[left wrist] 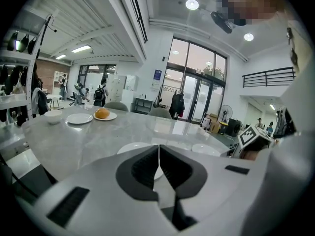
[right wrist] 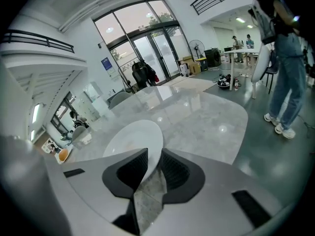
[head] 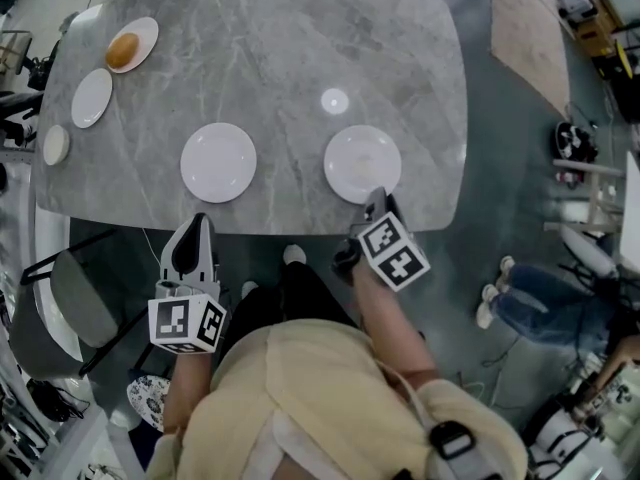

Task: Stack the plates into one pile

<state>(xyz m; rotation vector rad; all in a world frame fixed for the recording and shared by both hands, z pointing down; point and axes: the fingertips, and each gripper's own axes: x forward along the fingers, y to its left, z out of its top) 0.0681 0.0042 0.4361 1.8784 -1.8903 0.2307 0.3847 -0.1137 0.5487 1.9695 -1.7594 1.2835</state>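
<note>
Two white plates lie near the front edge of the grey marble table (head: 260, 48): the left plate (head: 218, 162) and the right plate (head: 360, 163). My right gripper (head: 376, 200) sits at the near rim of the right plate. In the right gripper view this plate (right wrist: 133, 139) runs into the narrow gap of the right gripper (right wrist: 158, 156), whose pads clamp its rim. My left gripper (head: 198, 230) hangs just off the table's front edge, short of the left plate. In its own view the left gripper (left wrist: 158, 154) is shut and empty, with the left plate (left wrist: 135, 147) beyond.
At the table's far left stand a plate with a bun (head: 122, 50), an empty plate (head: 91, 97) and a small bowl (head: 56, 144). A chair (head: 70, 298) stands below the left edge. A person in jeans (head: 540, 303) is on the floor at the right.
</note>
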